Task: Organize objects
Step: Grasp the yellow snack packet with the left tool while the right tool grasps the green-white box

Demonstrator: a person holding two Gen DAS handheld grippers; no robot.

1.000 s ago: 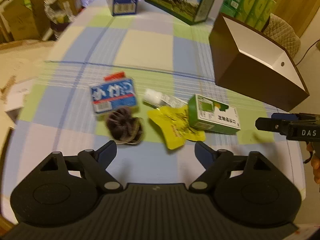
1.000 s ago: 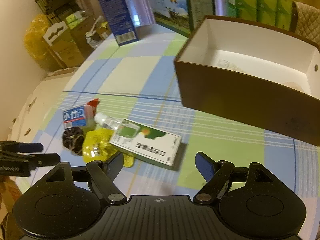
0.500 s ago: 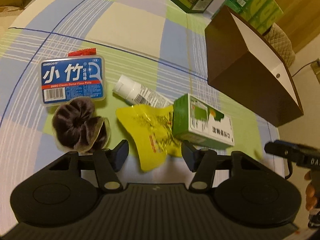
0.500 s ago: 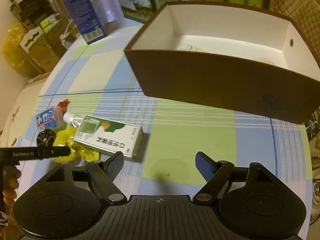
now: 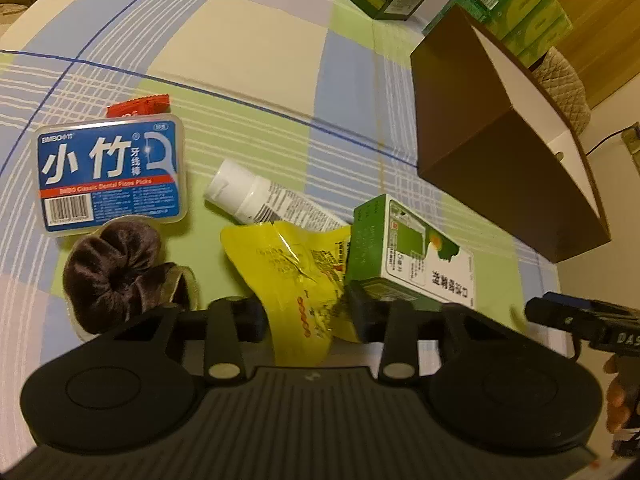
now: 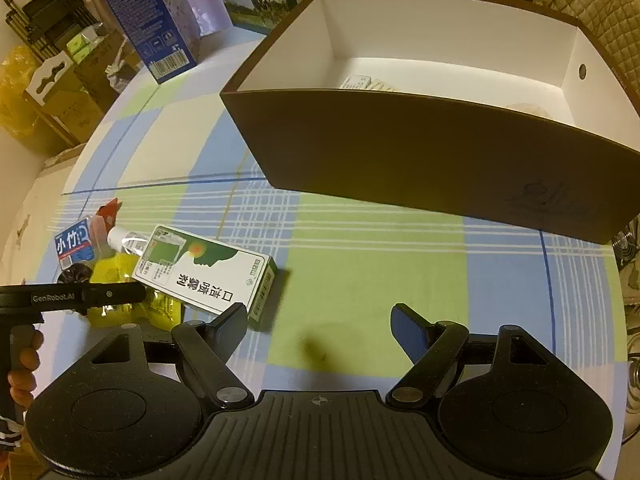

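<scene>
Brown box (image 6: 420,152) held about 2 items. 6 items lay loose on bench (image 5: 256,60). Left gripper (image 5: 306,312) fingers straddled yellow packet (image 5: 292,268), unclamped; right gripper (image 6: 318,322) fingers apart, empty.

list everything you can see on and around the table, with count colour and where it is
blue plastic floss-pick case: 1, blue and white, table's left side
red sachet: 1, red, behind the floss-pick case
dark brown velvet scrunchie: 1, brown, in front of the case
white squeeze tube: 1, white, behind the pouch
yellow foil pouch: 1, yellow, between left claw's fingers
green and white carton: 1, beside the pouch
brown cardboard box: 1, white inside, table's right side
tall blue carton: 1, far edge
checked tablecloth: 1, blue, green, cream
left claw: 1, black, around the pouch
right claw: 1, black, open over cloth
</scene>
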